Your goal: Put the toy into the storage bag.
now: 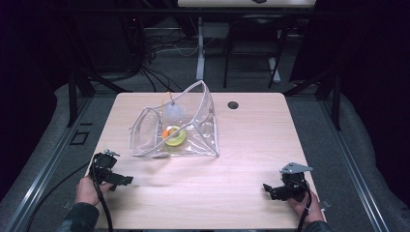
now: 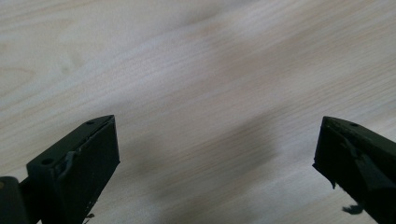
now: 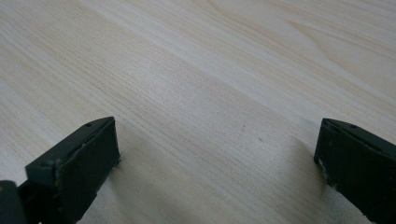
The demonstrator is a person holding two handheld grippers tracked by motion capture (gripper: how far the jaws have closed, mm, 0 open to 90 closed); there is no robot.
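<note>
While both jaws stand wide and empty over bare table (image 1: 251, 145), the left gripper (image 1: 126, 181) sits nearer the clear bag (image 1: 193, 140) at mid-table; the right gripper (image 1: 269, 189) lies well apart. Approach should be low, taking the bag's rim, not the yellow ring (image 1: 174, 136) inside.

forearms (image 1: 80, 215) — cut off at bottom edge | pale thing in clear bag (image 1: 172, 112) — too blurred to identify

2 black claws (image 1: 122, 180) (image 1: 269, 189), trailing black cables, dark mottled sleeves (image 1: 77, 217)
</note>
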